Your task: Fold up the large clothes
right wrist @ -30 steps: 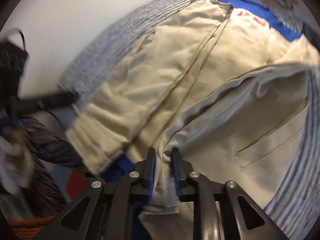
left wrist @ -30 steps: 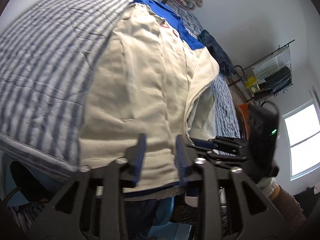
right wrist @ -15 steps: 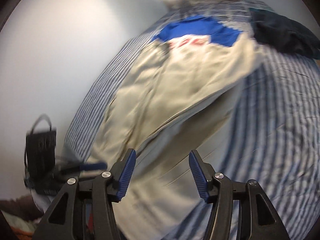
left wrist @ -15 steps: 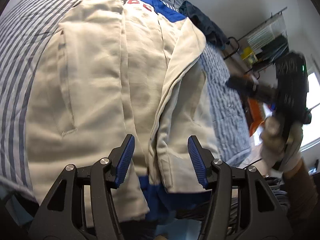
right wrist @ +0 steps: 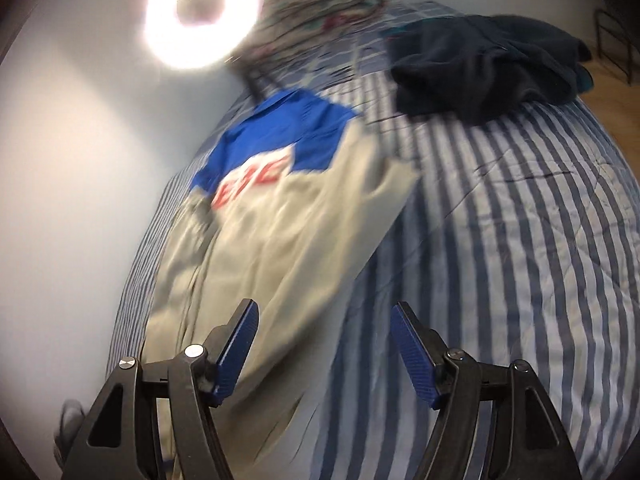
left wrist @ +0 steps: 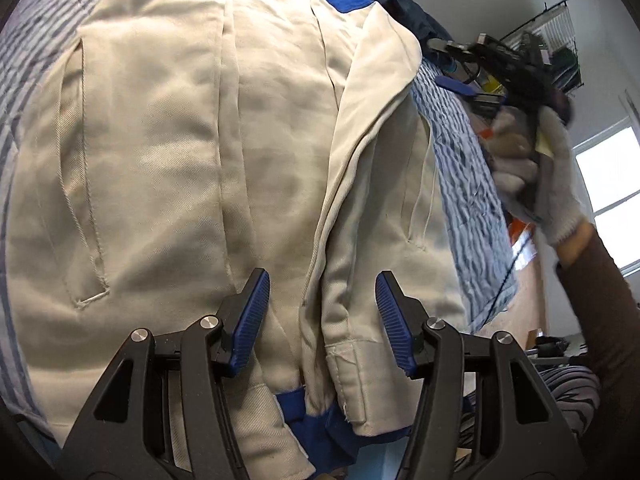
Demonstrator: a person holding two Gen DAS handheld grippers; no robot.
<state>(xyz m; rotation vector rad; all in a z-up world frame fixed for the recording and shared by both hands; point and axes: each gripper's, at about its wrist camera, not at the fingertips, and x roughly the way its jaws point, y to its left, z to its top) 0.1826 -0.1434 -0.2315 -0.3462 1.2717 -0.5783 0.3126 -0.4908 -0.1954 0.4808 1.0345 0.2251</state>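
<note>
Striped bedspread under cream jacket, spread flat for folding. Left gripper open above hem; right gripper opening, empty.

Ring light glares top left in right wrist view, heavily motion-blurred; window daylight, sharp left view; fisheye-dark corners.

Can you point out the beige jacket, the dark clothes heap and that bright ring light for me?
beige jacket point(left wrist: 160, 160): left wrist view, on its front panel.
dark clothes heap point(right wrist: 480, 68): right wrist view, on its middle.
ring light point(right wrist: 240, 12): right wrist view, on the glowing ring.
</note>
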